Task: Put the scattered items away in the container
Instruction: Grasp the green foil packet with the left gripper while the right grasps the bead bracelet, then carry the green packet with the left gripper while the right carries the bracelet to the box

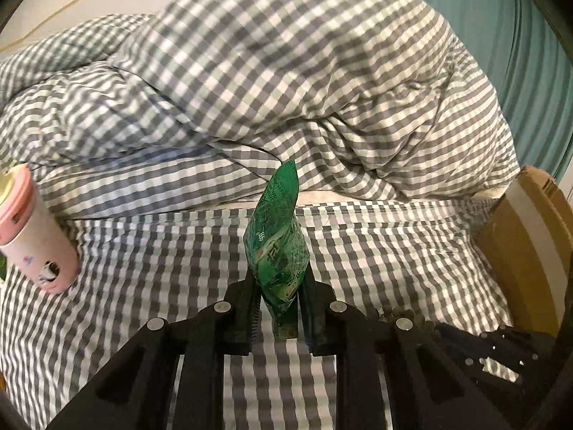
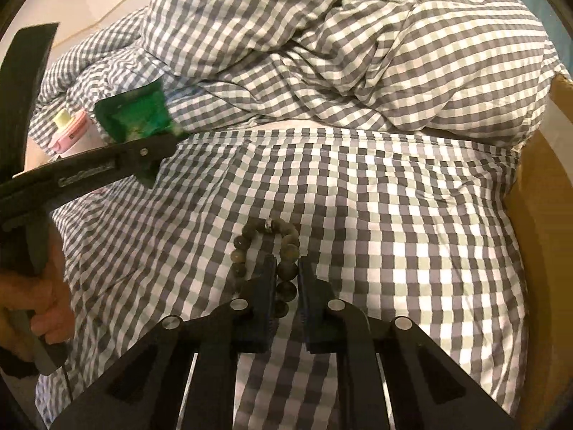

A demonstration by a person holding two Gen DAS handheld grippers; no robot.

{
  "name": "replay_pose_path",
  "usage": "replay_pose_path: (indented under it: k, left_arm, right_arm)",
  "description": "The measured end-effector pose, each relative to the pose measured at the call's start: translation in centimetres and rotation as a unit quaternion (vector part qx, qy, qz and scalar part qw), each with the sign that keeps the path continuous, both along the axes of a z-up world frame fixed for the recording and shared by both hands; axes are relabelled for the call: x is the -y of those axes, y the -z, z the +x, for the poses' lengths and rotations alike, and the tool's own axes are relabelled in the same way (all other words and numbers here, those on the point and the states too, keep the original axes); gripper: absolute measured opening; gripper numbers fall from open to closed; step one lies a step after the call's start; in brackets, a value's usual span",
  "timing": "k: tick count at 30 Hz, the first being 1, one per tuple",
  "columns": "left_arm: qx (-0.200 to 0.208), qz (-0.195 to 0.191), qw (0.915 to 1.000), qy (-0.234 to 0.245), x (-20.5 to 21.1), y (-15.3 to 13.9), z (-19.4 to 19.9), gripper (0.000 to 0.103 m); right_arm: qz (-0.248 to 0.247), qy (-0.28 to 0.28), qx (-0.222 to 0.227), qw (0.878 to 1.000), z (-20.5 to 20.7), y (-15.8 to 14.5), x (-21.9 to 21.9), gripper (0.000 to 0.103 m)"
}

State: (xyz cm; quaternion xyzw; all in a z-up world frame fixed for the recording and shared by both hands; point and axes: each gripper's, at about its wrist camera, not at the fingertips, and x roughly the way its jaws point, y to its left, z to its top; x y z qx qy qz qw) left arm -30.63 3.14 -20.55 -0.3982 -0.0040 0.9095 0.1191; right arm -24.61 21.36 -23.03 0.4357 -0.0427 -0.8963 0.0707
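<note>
Left wrist view: left gripper (image 1: 279,308) at bottom centre, fingers pinching a green snack packet (image 1: 277,247) by its lower end, packet standing up above the grey-white checked bed sheet (image 1: 143,286). Lower right of the frame, part of the right gripper (image 1: 501,354) with a few beads showing beside it. Left edge, a pink-lidded cup (image 1: 32,229) lying tilted on the sheet. Right edge, a cardboard box (image 1: 526,236), brown wall with a pale tape strip. Behind, a bunched checked duvet (image 1: 286,89) fills the upper frame; teal curtain at upper right. Right wrist view: right gripper (image 2: 286,272) at bottom centre, fingers closed on a dark beaded bracelet (image 2: 250,236), the loop sticking out ahead over the sheet. Left side of the frame, the left gripper holding the packet, a hand (image 2: 32,304) on its handle at lower left; cup behind it. Box wall at right edge.
</note>
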Motion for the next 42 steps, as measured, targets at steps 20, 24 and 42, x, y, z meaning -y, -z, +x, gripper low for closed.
replay_pose_path:
  k: [20, 24, 42]
  left_arm:
    - [-0.048, 0.032, 0.9974, -0.044, 1.2, -6.9, 8.4, 0.02]
    - [-0.059, 0.039, 0.9963, -0.048, 1.3, -8.5, 10.4, 0.02]
    - [-0.12, 0.031, 0.9913, -0.043, 0.3, -14.7, 19.4, 0.02]
  right_arm:
    - [-0.008, -0.004, -0.055, 0.998, 5.9, -6.2, -1.5, 0.011]
    - [-0.009, -0.003, -0.072, 0.997, 7.7, -8.1, -1.6, 0.011]
    - [-0.01, -0.003, -0.143, 0.99, 15.4, -16.3, -1.1, 0.011]
